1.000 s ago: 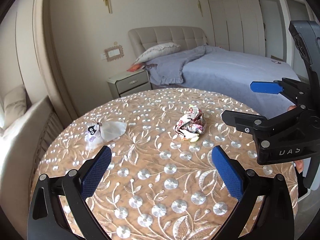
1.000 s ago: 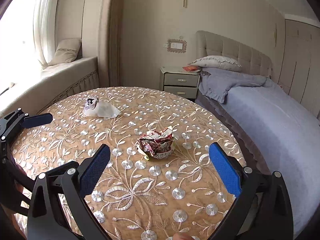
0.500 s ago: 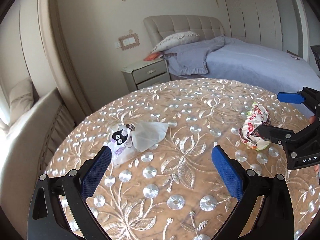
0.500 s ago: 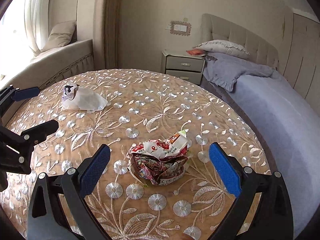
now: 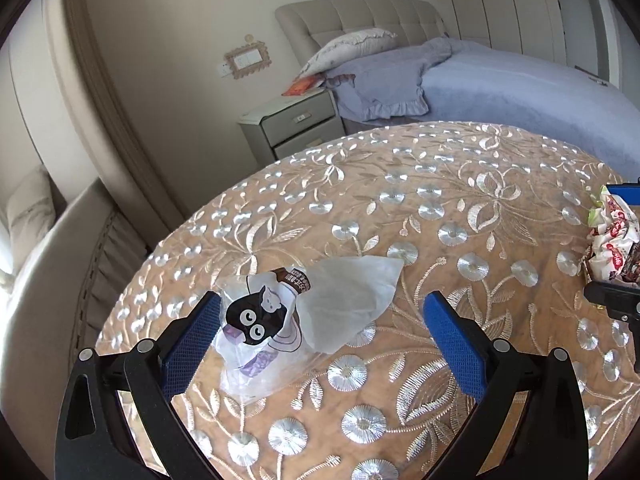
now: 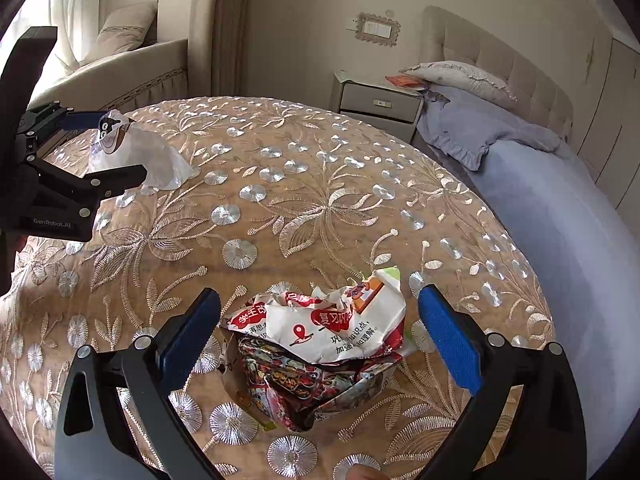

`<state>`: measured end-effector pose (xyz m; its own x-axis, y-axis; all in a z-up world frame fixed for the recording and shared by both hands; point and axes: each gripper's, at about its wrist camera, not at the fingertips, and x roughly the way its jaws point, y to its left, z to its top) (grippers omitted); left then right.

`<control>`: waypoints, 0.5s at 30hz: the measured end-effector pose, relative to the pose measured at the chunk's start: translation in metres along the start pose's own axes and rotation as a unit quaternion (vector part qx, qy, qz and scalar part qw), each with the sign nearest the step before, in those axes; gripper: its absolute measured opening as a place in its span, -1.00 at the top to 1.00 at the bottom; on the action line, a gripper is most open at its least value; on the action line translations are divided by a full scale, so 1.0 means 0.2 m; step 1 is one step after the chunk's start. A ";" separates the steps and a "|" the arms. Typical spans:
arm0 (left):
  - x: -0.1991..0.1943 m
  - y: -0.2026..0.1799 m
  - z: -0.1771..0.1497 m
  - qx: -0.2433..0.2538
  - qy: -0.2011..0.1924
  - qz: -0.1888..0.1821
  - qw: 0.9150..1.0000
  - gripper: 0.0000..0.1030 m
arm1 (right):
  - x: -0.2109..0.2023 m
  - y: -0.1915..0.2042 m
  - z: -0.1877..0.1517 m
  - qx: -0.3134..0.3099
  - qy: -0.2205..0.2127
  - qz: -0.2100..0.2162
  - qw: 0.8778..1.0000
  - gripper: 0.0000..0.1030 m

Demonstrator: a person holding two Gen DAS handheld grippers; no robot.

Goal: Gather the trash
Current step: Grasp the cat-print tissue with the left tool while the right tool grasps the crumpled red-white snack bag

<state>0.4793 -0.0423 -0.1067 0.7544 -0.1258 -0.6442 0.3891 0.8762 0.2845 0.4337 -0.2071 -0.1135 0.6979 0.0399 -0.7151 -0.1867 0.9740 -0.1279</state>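
Note:
A clear plastic wrapper with a black cartoon cat [image 5: 276,320] lies on the round embroidered table [image 5: 440,208]. My left gripper [image 5: 320,328] is open, its blue pads either side of the wrapper, the left pad nearly touching it. A crumpled red and white snack packet [image 6: 320,344] lies between the open blue pads of my right gripper [image 6: 320,328]. The same packet [image 5: 612,236] shows at the right edge of the left wrist view. The right wrist view also shows the cat wrapper [image 6: 136,152] far left, inside the left gripper [image 6: 108,152].
A bed with a blue-grey cover [image 5: 500,80] stands beyond the table's far edge, with a grey nightstand [image 5: 296,124] beside it. A cushioned window seat [image 6: 120,68] runs along the left. A fingertip [image 6: 362,474] shows at the bottom edge of the right wrist view.
Both grippers have come down and forward. The left one now brackets the cat wrapper, the right one brackets the crumpled packet. Both stay open.

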 end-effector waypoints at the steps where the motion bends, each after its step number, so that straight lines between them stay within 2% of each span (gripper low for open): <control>1: 0.02 0.00 0.00 0.002 0.003 -0.004 1.000 -0.91 | 0.01 0.00 0.00 0.004 0.005 0.007 1.000 -0.91; 6: 0.10 -0.04 0.02 0.033 0.019 -0.005 0.999 -0.86 | 0.04 0.00 0.01 0.003 0.020 0.016 1.000 -0.91; 9: 0.13 -0.06 0.03 0.053 0.021 0.003 0.998 -0.52 | 0.05 0.02 0.01 -0.004 0.020 0.015 1.000 -0.89; 10: 0.15 -0.06 0.04 0.057 0.027 0.008 0.998 -0.38 | 0.05 0.03 0.01 -0.008 0.020 0.014 1.000 -0.79; 11: 0.16 -0.06 0.04 0.060 0.031 0.007 0.998 -0.33 | 0.05 0.04 0.01 -0.012 0.022 0.012 1.000 -0.67; 14: 0.17 -0.06 0.06 0.064 0.029 0.002 0.998 -0.23 | 0.05 0.06 0.01 -0.023 0.023 0.016 0.999 -0.52; 15: 0.18 -0.06 0.07 0.068 0.029 0.008 0.997 -0.02 | 0.05 0.07 0.01 -0.027 0.022 0.015 0.999 -0.50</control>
<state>0.5087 -0.0642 -0.1234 0.7304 -0.0822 -0.6780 0.4487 0.8063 0.3856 0.4395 -0.1931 -0.1211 0.6613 0.0576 -0.7479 -0.2452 0.9589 -0.1429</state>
